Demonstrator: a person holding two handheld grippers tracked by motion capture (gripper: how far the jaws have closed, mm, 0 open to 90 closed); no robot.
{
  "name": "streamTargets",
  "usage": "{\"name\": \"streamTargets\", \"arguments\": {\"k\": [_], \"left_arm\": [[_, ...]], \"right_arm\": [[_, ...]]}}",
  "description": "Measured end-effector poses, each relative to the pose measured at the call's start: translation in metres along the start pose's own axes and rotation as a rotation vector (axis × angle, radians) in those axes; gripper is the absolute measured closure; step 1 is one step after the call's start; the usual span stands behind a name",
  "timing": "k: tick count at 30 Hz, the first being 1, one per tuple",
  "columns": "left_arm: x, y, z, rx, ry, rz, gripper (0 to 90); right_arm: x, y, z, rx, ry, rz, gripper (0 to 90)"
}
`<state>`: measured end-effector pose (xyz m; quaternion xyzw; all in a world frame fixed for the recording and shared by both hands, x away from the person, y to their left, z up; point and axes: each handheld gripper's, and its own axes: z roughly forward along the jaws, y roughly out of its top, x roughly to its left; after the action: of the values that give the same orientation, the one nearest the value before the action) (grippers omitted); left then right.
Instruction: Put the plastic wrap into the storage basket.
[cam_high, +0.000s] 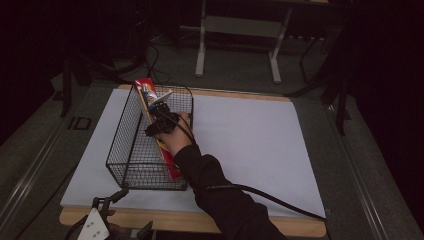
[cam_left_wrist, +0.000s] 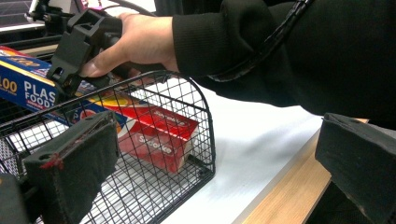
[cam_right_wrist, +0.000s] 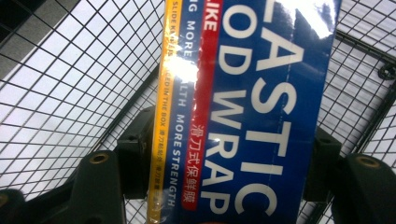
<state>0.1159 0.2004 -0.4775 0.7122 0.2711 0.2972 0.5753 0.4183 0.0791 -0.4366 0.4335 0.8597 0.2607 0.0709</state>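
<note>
A long blue, red and yellow plastic wrap box (cam_high: 145, 90) lies slanted in a black wire basket (cam_high: 125, 150). Its far end sticks up over the basket's far rim and its near end rests low by the near right corner. My right gripper (cam_high: 160, 120) reaches into the basket from above. The right gripper view has the box (cam_right_wrist: 252, 93) between the two pads (cam_right_wrist: 135, 158), which sit against its long edges. My left gripper (cam_high: 131, 212) hovers at the table's front left edge, jaws wide apart and empty, facing the basket (cam_left_wrist: 205, 140) and the box's red end (cam_left_wrist: 159, 140).
The basket stands on the left part of a white board (cam_high: 250, 145) that covers a wooden table (cam_high: 300, 227). A black cable (cam_high: 270, 197) trails from the right sleeve across the board. Table legs (cam_high: 201, 45) stand on the floor beyond.
</note>
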Motion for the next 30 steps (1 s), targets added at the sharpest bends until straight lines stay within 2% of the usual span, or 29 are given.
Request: {"name": "streamTargets", "arguments": {"k": [3,6,12,14,15,17,21,26,30], "left_arm": [[0.000,0.000,0.000,0.003,-0.001,-0.002,0.2],[0.000,0.000,0.000,0.002,-0.001,-0.001,0.2],[0.000,0.000,0.001,0.004,-0.004,0.001,0.2],[0.000,0.000,0.001,0.003,-0.003,0.000,0.2],[0.000,0.000,0.001,0.005,-0.003,0.000,0.2],[0.000,0.000,0.001,0.007,-0.003,0.000,0.2],[0.000,0.000,0.002,0.011,-0.002,0.002,0.2],[0.000,0.000,0.002,0.013,-0.001,0.003,0.2],[-0.001,0.000,0.002,0.013,-0.001,0.005,0.2]], "right_arm": [[0.001,0.000,0.002,0.006,0.002,-0.009,36.2],[-0.003,0.000,0.005,0.013,0.036,0.019,36.2],[-0.003,0.000,0.005,0.012,0.031,0.010,35.5],[-0.003,-0.001,0.009,0.042,0.032,0.002,34.0],[-0.004,-0.002,0.010,0.041,0.041,0.004,32.6],[-0.005,-0.003,0.006,0.004,0.027,0.010,35.1],[-0.009,-0.002,-0.002,-0.020,0.045,0.006,33.9],[-0.010,-0.002,-0.014,-0.040,0.051,-0.018,28.9],[-0.012,-0.005,-0.019,-0.037,0.119,-0.031,16.9]]}}
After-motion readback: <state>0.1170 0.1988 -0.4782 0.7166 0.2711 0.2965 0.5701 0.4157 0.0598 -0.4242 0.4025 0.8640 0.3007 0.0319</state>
